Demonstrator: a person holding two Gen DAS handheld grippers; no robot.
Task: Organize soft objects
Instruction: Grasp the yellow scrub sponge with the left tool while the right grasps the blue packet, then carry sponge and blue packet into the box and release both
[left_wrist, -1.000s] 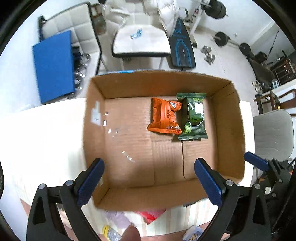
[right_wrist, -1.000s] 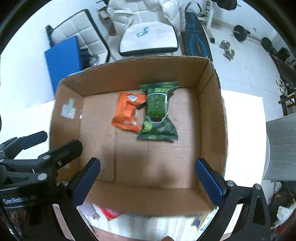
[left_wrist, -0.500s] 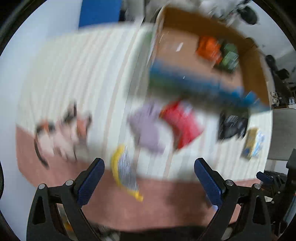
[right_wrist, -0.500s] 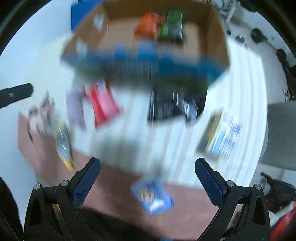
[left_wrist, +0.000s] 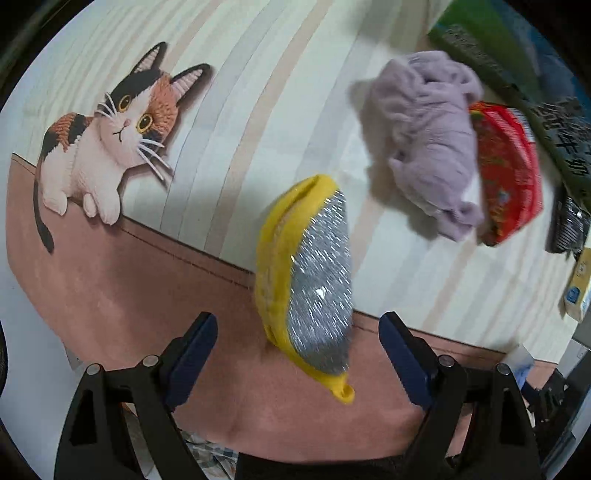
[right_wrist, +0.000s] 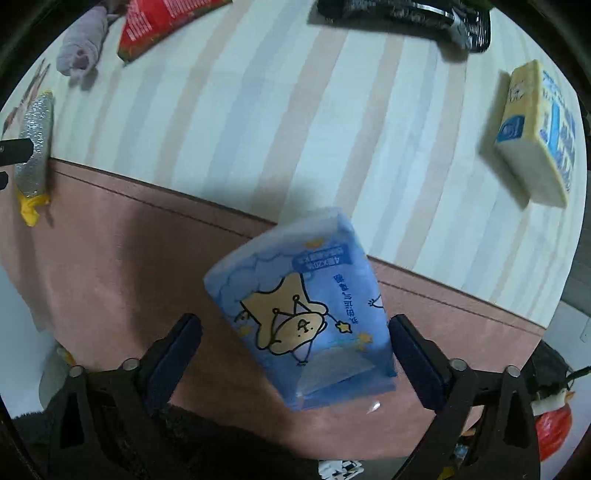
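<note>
In the left wrist view a yellow and silver scrub sponge (left_wrist: 312, 273) lies on the striped mat, straddling its pink border. My left gripper (left_wrist: 297, 356) is open just above it, with a finger on each side and apart from it. A crumpled lilac cloth (left_wrist: 430, 140) and a red snack packet (left_wrist: 508, 170) lie beyond. In the right wrist view a blue tissue pack (right_wrist: 306, 317) with a star cartoon lies on the pink border. My right gripper (right_wrist: 295, 352) is open around its near end, not touching it.
A printed cat (left_wrist: 107, 129) decorates the mat at left. A yellow and blue tissue pack (right_wrist: 535, 133) lies at the right, a black packet (right_wrist: 406, 14) at the far edge. A green and black box (left_wrist: 517, 77) stands behind the cloth.
Both grippers swung down and back from above the cardboard box to the near edge of the mat. The left now hangs over the sponge, the right over the blue tissue pack.
</note>
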